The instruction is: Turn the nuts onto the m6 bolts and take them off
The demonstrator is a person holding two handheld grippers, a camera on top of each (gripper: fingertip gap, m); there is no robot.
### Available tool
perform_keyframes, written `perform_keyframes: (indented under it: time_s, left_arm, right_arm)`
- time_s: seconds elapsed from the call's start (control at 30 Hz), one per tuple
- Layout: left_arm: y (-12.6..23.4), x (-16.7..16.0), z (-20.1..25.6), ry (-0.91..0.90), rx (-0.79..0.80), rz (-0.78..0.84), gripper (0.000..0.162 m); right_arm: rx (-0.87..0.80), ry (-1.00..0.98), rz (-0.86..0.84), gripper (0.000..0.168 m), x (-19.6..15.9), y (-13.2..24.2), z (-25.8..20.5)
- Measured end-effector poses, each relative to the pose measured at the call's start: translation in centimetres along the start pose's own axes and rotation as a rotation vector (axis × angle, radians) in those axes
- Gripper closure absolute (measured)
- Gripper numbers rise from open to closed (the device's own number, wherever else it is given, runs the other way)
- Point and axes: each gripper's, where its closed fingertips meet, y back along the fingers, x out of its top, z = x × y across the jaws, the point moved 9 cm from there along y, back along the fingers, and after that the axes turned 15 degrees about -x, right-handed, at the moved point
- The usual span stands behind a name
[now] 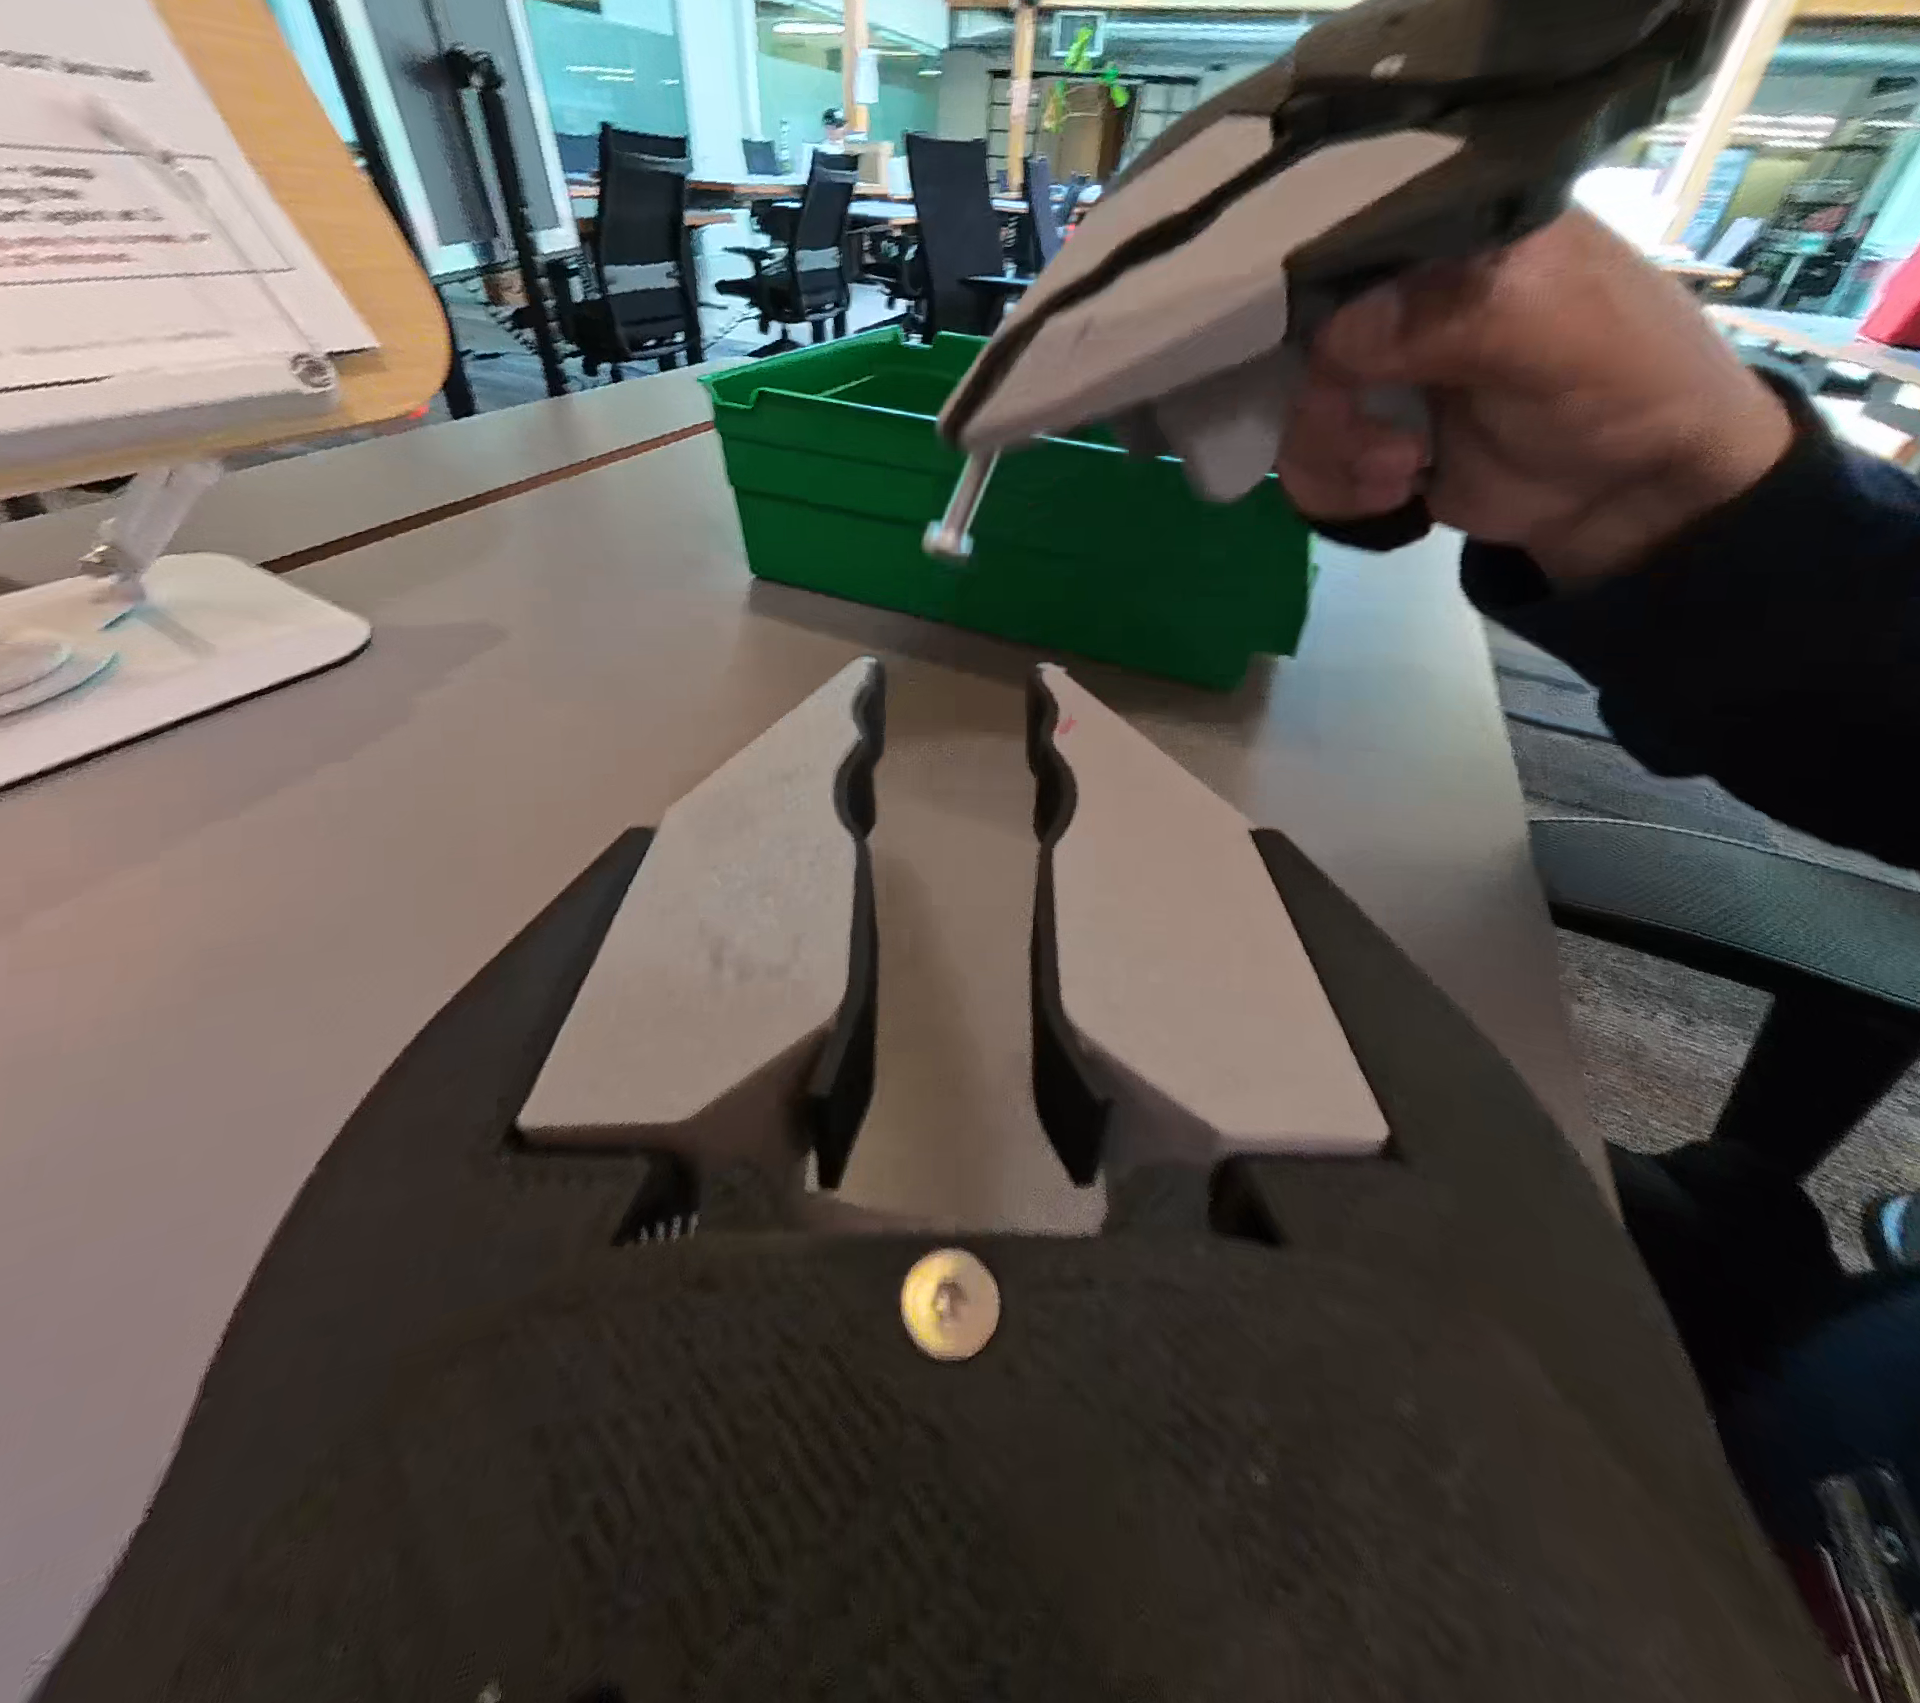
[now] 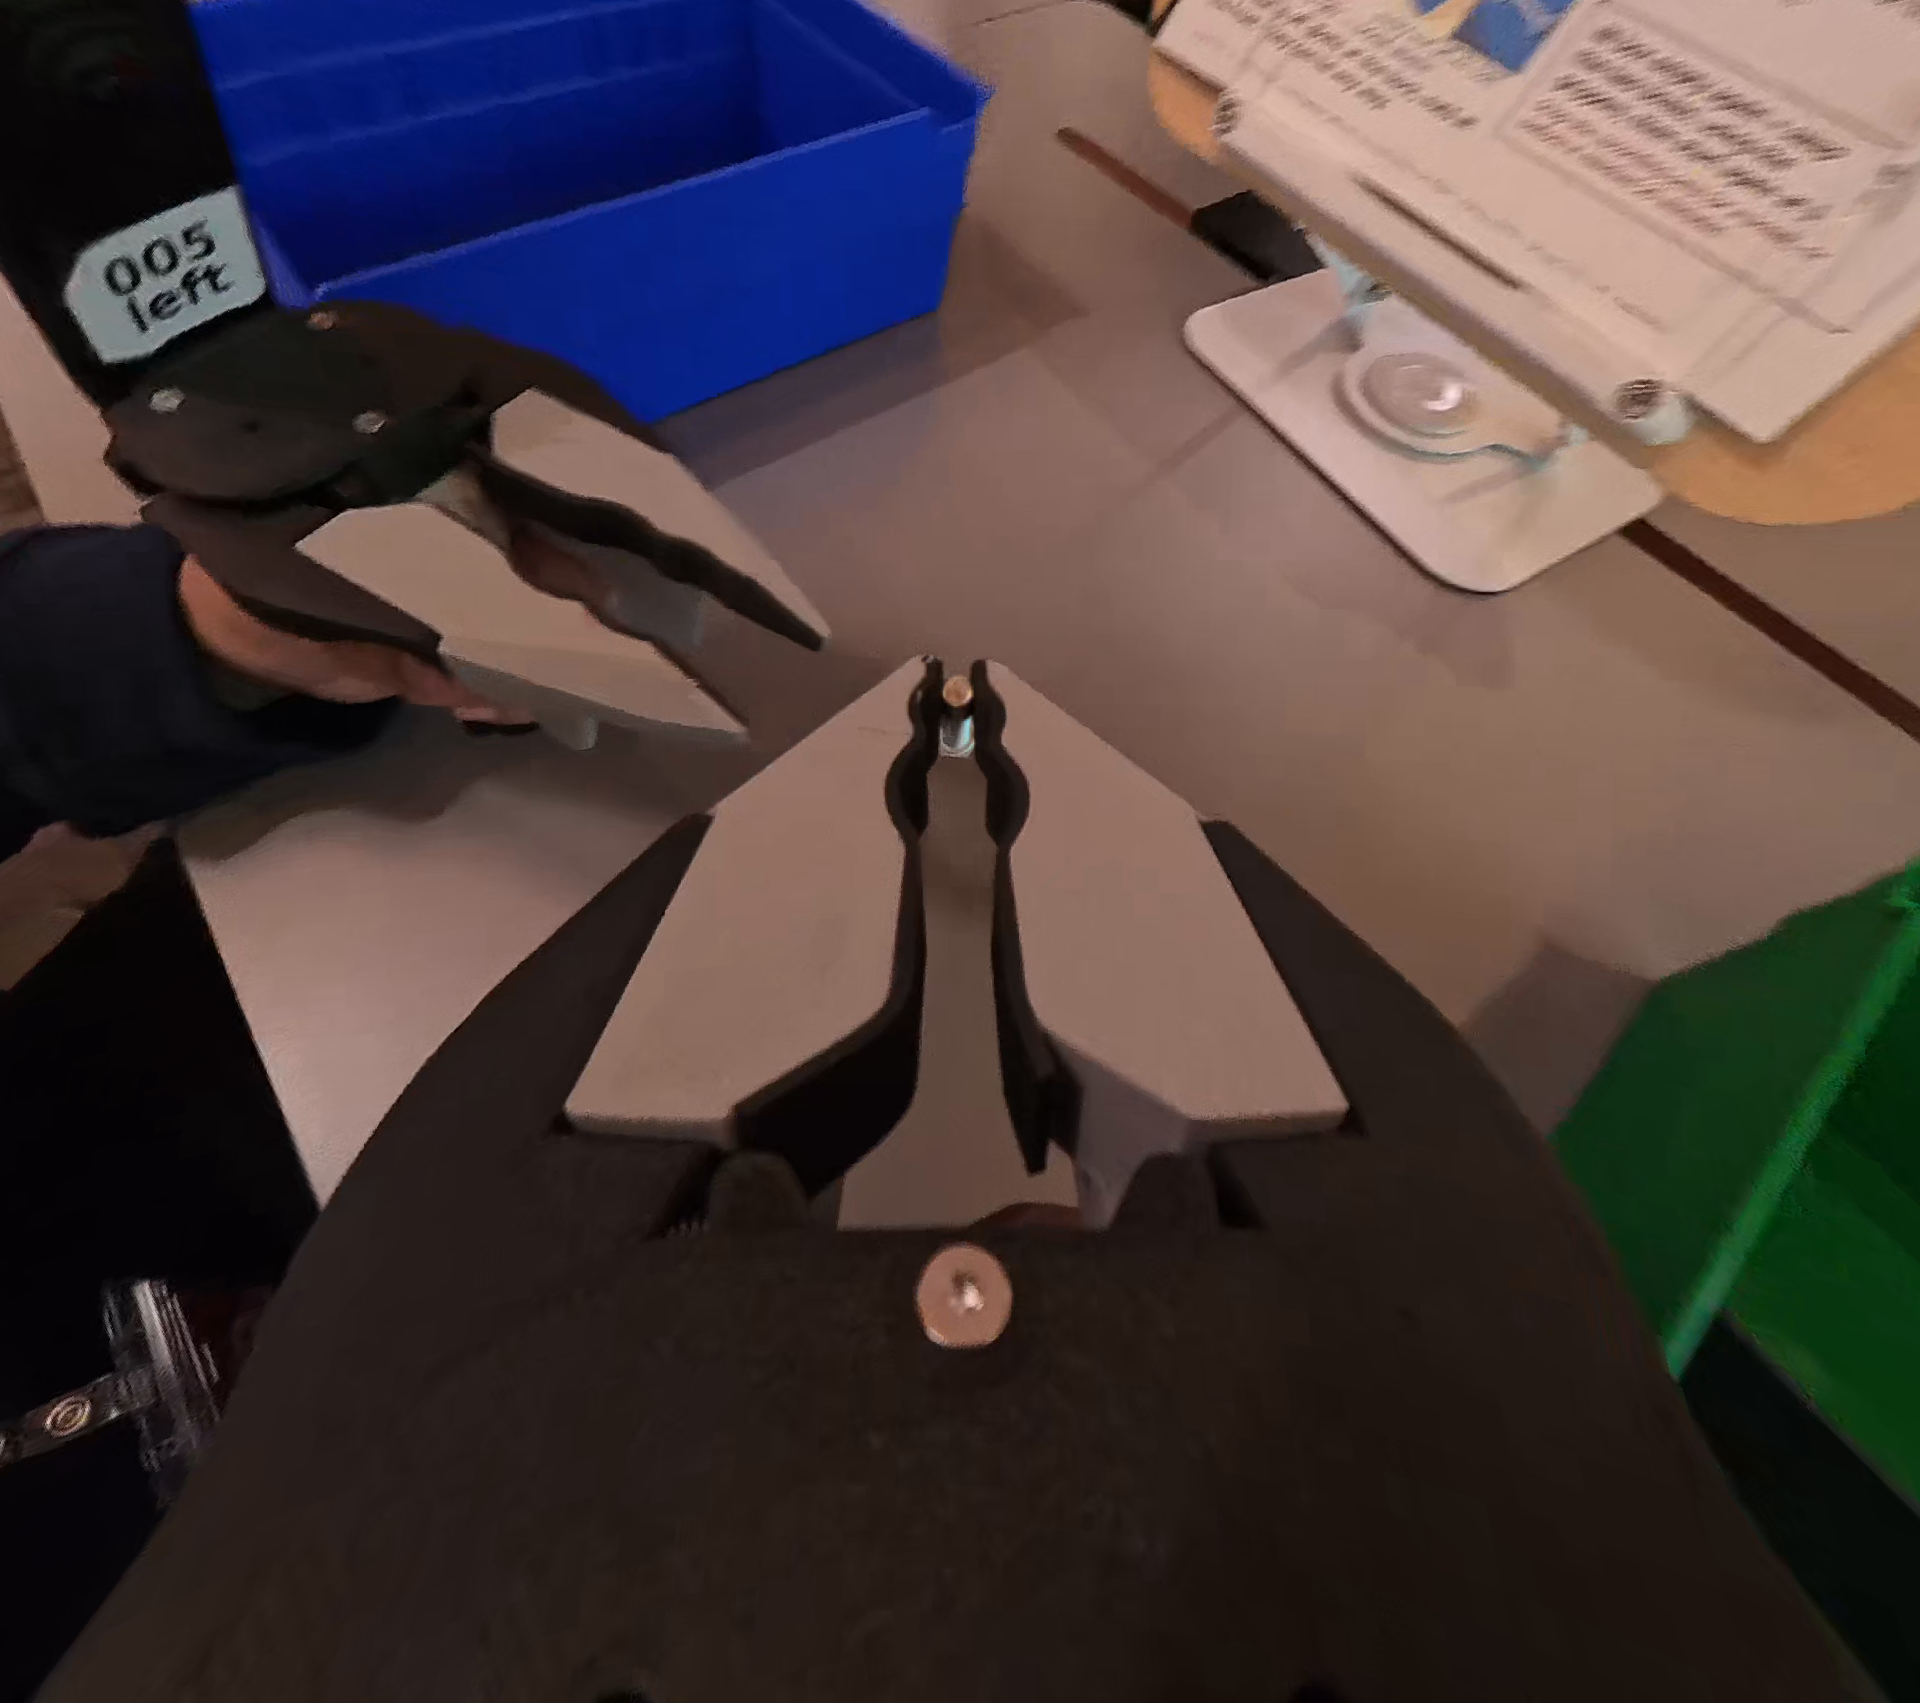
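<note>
The right gripper pinches an m6 bolt by its threaded end, head hanging down above the green bin (no nut visible); the left gripper gapes empty over the table

Bolt: upper shank hidden between the right gripper fingertips; any nut on it is too small to tell. Green bin: cut off at the right wrist view's edge. Instruction sheet: blurred.
</note>
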Motion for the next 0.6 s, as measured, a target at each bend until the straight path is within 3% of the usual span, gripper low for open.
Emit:
perform_keyframes:
  time_s: [0.07,0.17,0.27,0.47,0.53,0.6]
  left_arm:
    - [0.1,0.0,-0.2,0.017,0.007,0.014,0.136]
    - [-0.1,-0.3,-0.4,0.023,0.03,-0.031,0.137]
    - [-0.5,-0.7,-0.3,0.008,0.035,-0.073,0.139]
    - [-0.7,-1.0,-0.5,0.022,0.042,-0.095,0.14]
    - [-0.7,-1.1,-0.6,0.027,0.045,-0.105,0.14]
    - [-0.7,-1.2,-0.7,0.026,0.048,-0.109,0.14]
  right_arm:
    - [-0.057,-0.029,0.021,0.167,0.7,0.8,2.6]
    - [-0.386,0.031,-0.001,0.166,1.3,2.1,9.4]
    - [-0.589,0.026,-0.188,0.166,-0.8,1.6,16.9]
    - [-0.596,-0.035,-0.617,0.157,-8.8,-2.8,23.9]
    - [-0.646,-0.017,-0.669,0.148,-9.4,-3.2,24.5]
    - [-0.651,-0.019,-0.615,0.145,-8.4,-2.9,23.9]
